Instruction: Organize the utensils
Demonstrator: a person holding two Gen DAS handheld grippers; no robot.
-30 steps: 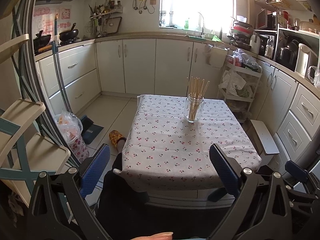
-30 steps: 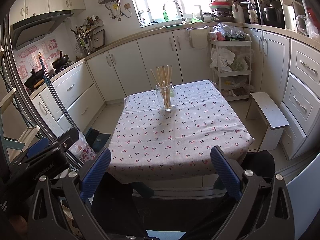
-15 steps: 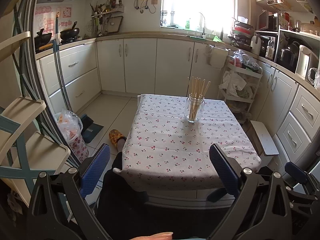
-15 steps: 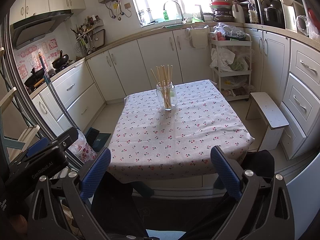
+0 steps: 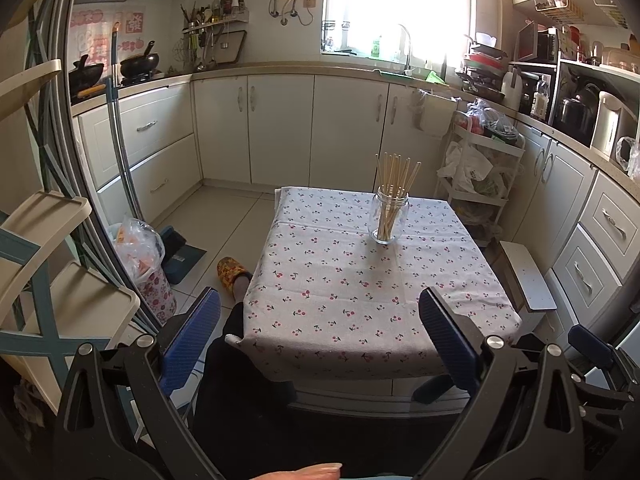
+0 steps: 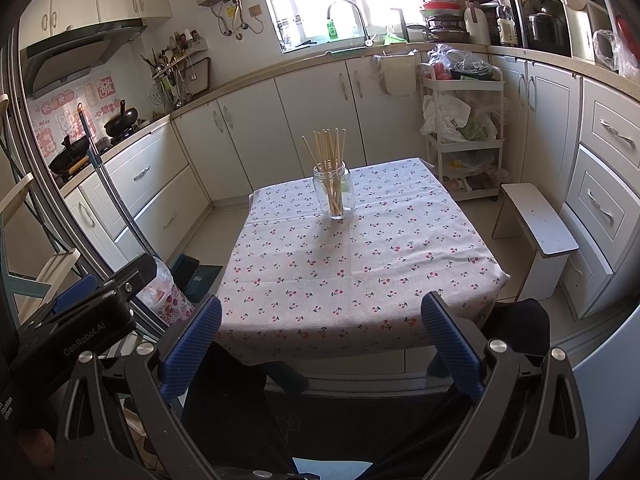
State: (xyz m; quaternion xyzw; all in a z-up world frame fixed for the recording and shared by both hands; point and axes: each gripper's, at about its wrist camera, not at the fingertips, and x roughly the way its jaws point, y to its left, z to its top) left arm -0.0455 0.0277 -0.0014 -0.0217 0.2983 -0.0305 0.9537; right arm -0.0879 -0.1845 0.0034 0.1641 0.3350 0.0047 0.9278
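Note:
A clear glass jar [image 5: 389, 219] holding several wooden chopsticks [image 5: 394, 172] stands upright toward the far side of a small table with a cherry-print cloth [image 5: 348, 292]. It also shows in the right wrist view [image 6: 334, 196], with the chopsticks [image 6: 328, 146] sticking up. My left gripper [image 5: 320, 340] is open and empty, held back from the table's near edge. My right gripper [image 6: 320, 344] is open and empty, also short of the near edge. The left gripper's body shows at the lower left of the right wrist view [image 6: 80, 320].
A white step stool [image 6: 538, 232] stands right of the table, a white trolley with bags [image 6: 460, 132] behind it. White cabinets line the back and right. A bagged bin [image 5: 140, 264], dustpan and slipper [image 5: 232, 272] lie on the floor left. A shelf rack [image 5: 48, 240] is near left.
The left wrist view has tilted up very slightly. The jar, chopsticks and both open grippers stand as before.

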